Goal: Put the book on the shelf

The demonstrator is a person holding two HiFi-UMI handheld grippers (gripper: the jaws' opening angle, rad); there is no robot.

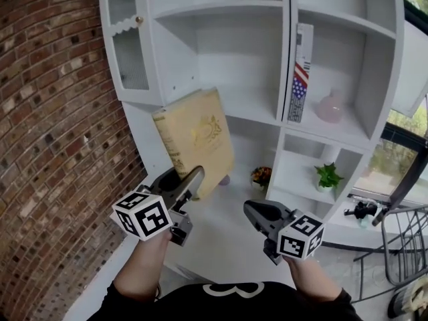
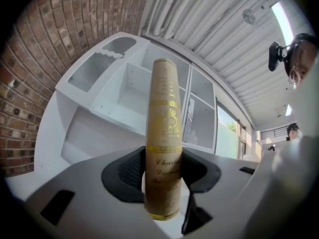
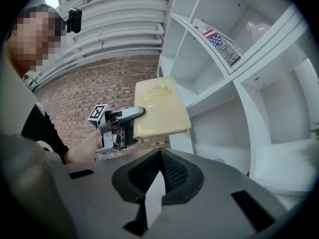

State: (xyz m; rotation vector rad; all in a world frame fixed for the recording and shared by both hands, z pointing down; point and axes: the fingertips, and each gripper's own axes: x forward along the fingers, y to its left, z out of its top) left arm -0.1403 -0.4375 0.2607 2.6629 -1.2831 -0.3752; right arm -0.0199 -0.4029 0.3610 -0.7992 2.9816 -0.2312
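Beside brick wall [image 2: 50, 59], left gripper view alone shows book's [image 2: 162, 148] spine lettering.

a red-brown brick wall [image 1: 47, 112] runs along the left. beside it stands a white shelf unit [image 1: 234, 59] of open compartments, with a small door [image 1: 127, 39] at its upper left that has a scalloped edge and a round knob [image 1: 139, 20]. to the right, a window [image 1: 404, 129] shows green trees outside. a black metal frame [image 1: 394, 246] stands on the pale floor [image 1: 354, 266]. overhead, a white ribbed ceiling [image 2: 224, 29] carries a bright strip light [image 2: 281, 16].
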